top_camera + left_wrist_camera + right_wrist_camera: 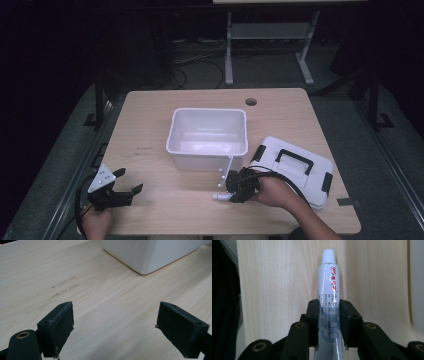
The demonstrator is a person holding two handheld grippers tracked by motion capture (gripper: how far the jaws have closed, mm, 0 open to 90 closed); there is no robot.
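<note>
Two claws: right claw (328, 322) pinches tube (329, 290) near table edge (230, 233); left claw (115, 327) spread.

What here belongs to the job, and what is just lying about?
In the job:
- tube, clamped in the right gripper
- white tub, likely
- lid, likely

Lying about:
- left gripper, open and idle
- metal frame beyond the table

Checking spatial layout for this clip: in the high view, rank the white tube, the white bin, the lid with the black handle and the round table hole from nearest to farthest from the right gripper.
From the right gripper:
1. White tube, clamped between its jaws.
2. White bin, just beyond it.
3. Lid with the black handle, to its right; close to the bin's rank.
4. Round table hole, at the far edge.
</note>
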